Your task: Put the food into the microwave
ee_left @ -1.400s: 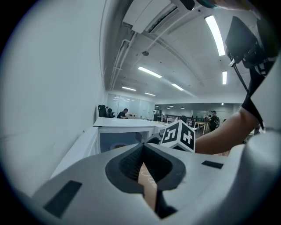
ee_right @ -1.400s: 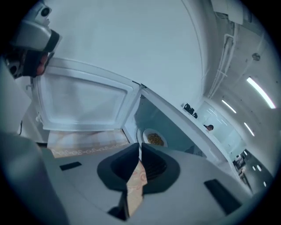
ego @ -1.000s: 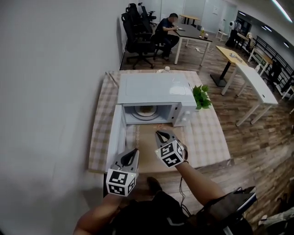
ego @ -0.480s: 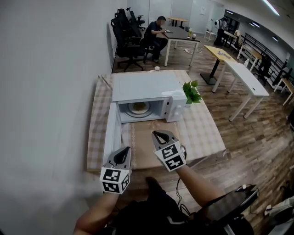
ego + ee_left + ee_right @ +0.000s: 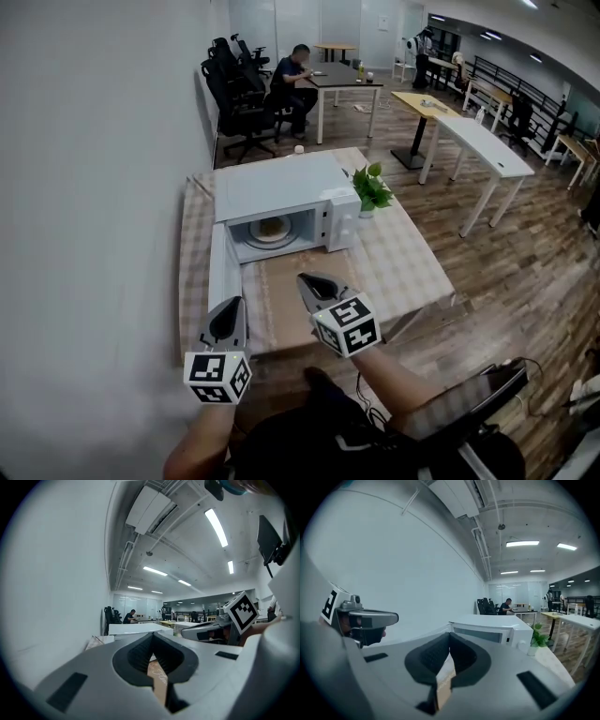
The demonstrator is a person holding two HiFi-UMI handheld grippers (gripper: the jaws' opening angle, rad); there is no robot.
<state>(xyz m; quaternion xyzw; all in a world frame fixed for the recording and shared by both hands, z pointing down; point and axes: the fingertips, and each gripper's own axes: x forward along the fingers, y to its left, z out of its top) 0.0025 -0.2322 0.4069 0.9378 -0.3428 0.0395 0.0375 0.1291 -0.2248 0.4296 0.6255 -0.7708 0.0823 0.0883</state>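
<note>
The white microwave (image 5: 281, 187) stands on the checked table with its door (image 5: 222, 274) swung open to the left. Inside, a plate of food (image 5: 272, 228) rests on the turntable. My left gripper (image 5: 232, 306) hovers over the table's near left edge, just in front of the open door, shut with nothing in it. Beside it, my right gripper (image 5: 307, 280) hangs above the brown mat (image 5: 286, 298), also shut and empty. From the right gripper view the microwave (image 5: 492, 627) is ahead, with the left gripper (image 5: 370, 618) off to the side.
A small potted plant (image 5: 371, 187) stands just right of the microwave. The checked tablecloth (image 5: 403, 262) ends at the near edge by my grippers. A white wall runs along the left. Behind the table are office chairs (image 5: 234, 84), a seated person (image 5: 291, 70) and white desks (image 5: 478, 141).
Both grippers have drawn back from the microwave toward the table's near edge, the left one farther out to the left. The view has pulled away from the table.
</note>
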